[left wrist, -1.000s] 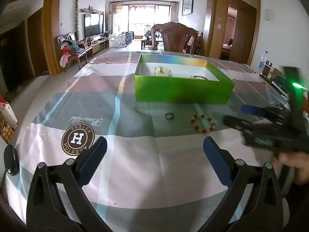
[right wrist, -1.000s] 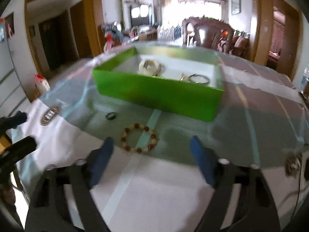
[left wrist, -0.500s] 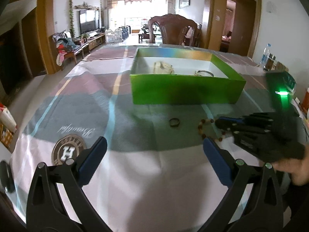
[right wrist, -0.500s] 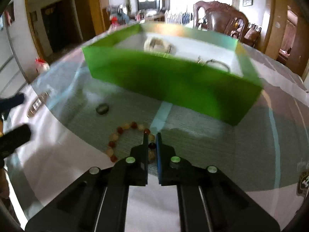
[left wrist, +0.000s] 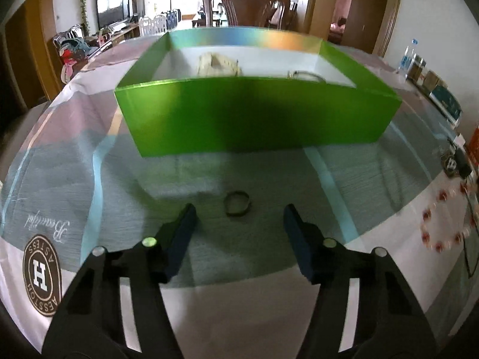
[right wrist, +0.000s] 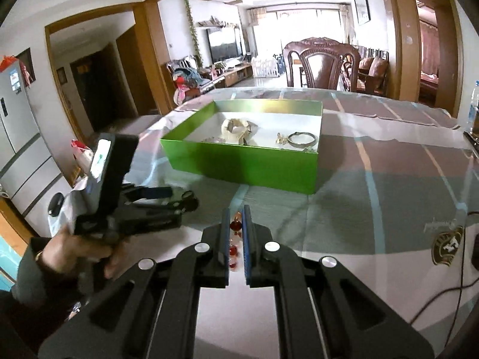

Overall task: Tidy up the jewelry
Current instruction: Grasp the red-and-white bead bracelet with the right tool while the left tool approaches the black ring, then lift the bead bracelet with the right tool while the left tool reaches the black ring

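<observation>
Right tongs (right wrist: 236, 224): pads pressed together on a bead bracelet (right wrist: 235, 226), red and amber beads showing in the narrow slit between the blue pads. The bracelet is lifted off the worktop (right wrist: 389, 197); in the left wrist view it shows blurred at the far right edge (left wrist: 446, 218), hanging above the cloth.

Left tongs (left wrist: 239, 224): jaws closing, not yet pressing on anything. A small dark ring (left wrist: 237, 203) lies flat on the grey-green check of the cloth, just beyond the tips and roughly between them, touching neither pad. In the right wrist view the left tongs (right wrist: 179, 199) sit low at the left, tips near the cloth, held by a hand (right wrist: 80, 248) in a dark sleeve.

Green box (right wrist: 248, 161): open top, white floor, standing farther back on the worktop, past the ring. Inside: a pale crumpled piece (right wrist: 236, 128) toward the left, a metal bangle (right wrist: 301, 139) toward the right, smaller bits between them too small to tell.

Cloth carries a round brown logo (left wrist: 42, 273) at near left. A wooden chair (right wrist: 321, 62) stands beyond the far edge of the worktop.
</observation>
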